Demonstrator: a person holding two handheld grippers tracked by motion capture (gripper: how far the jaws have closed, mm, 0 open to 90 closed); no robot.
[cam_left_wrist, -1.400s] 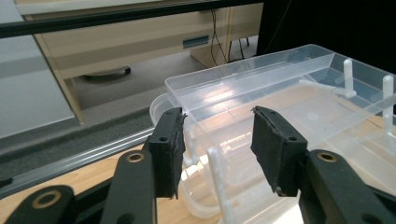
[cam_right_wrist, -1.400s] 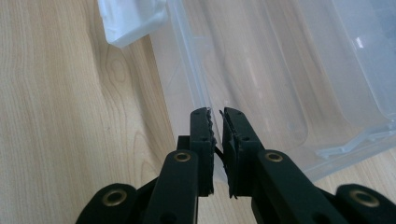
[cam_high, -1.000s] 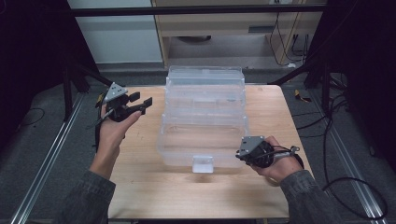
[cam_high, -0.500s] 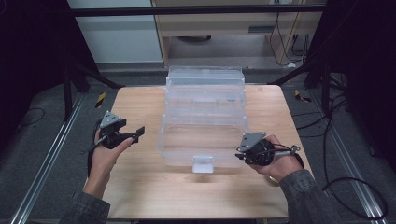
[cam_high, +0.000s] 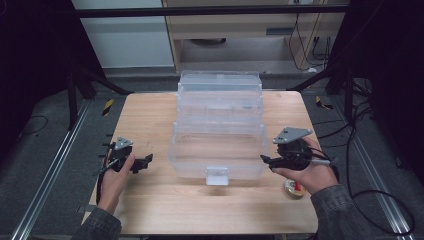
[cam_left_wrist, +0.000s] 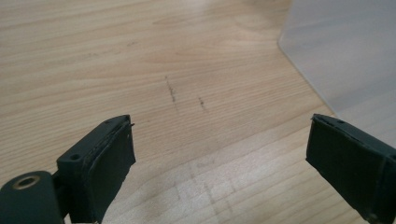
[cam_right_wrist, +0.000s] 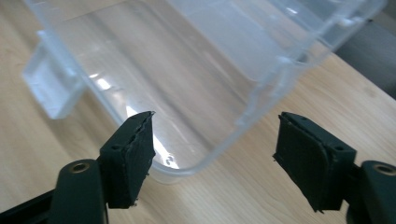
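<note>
Since both grippers, left gripper (cam_high: 146, 161) and right gripper (cam_high: 265, 160), have just been opening and hold nothing, the clear plastic bin (cam_high: 218, 150) looks light, slick; grab rim corners.

Clear plastic box (cam_high: 219, 130), lid open, upright at table centre.

surface: wooden table (cam_high: 150, 115) | on it: clear plastic box (cam_high: 220, 135), tape roll (cam_high: 294, 189)

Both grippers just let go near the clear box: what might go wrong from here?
The right gripper, jaws just opened and empty, sits close to the clear box corner; a careless sweep might shove the light box. The tape roll beside that hand could get knocked off the table edge. The left gripper is also open, empty, low over the wood.
</note>
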